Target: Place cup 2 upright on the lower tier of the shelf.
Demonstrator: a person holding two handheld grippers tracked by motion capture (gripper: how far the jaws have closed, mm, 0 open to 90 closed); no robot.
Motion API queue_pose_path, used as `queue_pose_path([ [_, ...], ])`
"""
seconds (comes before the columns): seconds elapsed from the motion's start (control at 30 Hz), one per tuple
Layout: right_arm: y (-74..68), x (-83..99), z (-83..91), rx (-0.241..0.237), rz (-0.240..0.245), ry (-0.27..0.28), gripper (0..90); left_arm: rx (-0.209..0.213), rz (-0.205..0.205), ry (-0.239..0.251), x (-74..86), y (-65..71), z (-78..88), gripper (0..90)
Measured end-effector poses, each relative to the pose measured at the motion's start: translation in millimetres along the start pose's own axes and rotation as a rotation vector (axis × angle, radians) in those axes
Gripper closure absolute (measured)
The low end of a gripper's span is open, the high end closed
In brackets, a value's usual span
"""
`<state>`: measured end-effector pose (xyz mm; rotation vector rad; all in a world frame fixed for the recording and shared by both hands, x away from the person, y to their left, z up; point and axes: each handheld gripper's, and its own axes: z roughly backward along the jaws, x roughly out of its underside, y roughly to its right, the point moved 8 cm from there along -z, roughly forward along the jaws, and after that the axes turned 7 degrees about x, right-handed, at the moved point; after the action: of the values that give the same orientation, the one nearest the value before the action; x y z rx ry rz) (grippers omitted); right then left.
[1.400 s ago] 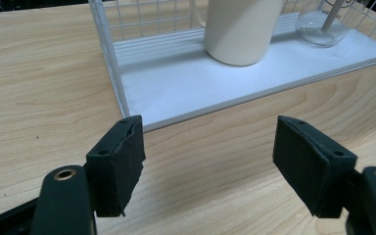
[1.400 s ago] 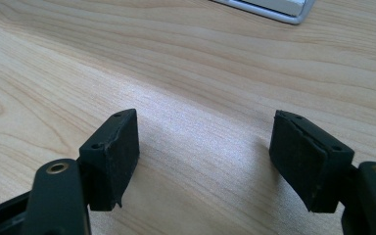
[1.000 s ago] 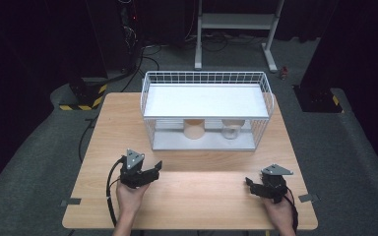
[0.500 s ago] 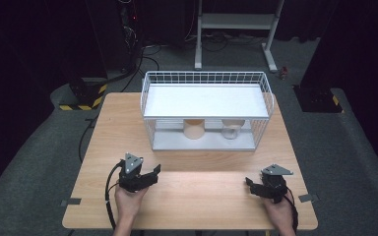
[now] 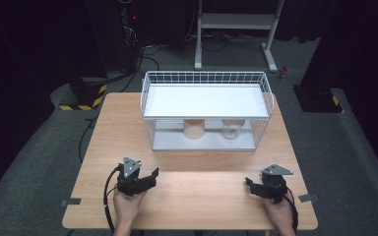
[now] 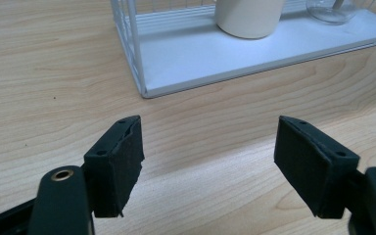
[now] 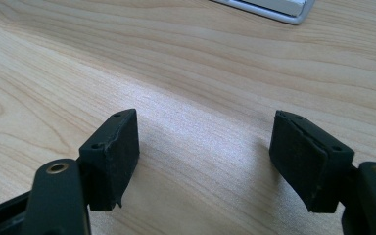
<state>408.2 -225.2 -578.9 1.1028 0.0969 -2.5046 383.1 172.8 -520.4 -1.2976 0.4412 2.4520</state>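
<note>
So we've got a white wire rack (image 5: 206, 109) sitting toward the far side of the wooden table (image 5: 123, 128), roughly centred. It has a flat white top shelf with a low wire rim, and a white bottom tray under it, open at the front. On the bottom tray there's a cream-coloured cup (image 5: 194, 129) on the left and a clear glass container (image 5: 231, 130) on the right, apart from each other. In the left gripper view the cup (image 6: 248, 17) looks plain and matte, and the glass one (image 6: 334, 10) is cut off at the top edge so we can't say much more about it.

Closer to us, both hands rest on the near part of the table, well apart from the rack. The left tool (image 5: 150, 177) sits at the near left, angled toward the rack, jaws spread wide with nothing between them. The right tool (image 5: 248, 183) is at the near right, pointing across the table toward the left one, also wide open over bare wood. A black cable (image 5: 109, 196) loops off the left tool.
</note>
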Motion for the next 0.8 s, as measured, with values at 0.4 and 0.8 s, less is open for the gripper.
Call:
queue_pose_path([
  [0.4, 0.3, 0.4, 0.3, 0.003, 0.001, 0.001, 26.4, -0.029, -0.008, -0.018, 13.7, -1.3, -4.6, 26.8],
  [0.8, 0.3, 0.6, 0.6, 0.003, -0.002, 0.0, 26.2, -0.052, 0.003, -0.049, 22.5, -9.6, -11.3, 27.0],
])
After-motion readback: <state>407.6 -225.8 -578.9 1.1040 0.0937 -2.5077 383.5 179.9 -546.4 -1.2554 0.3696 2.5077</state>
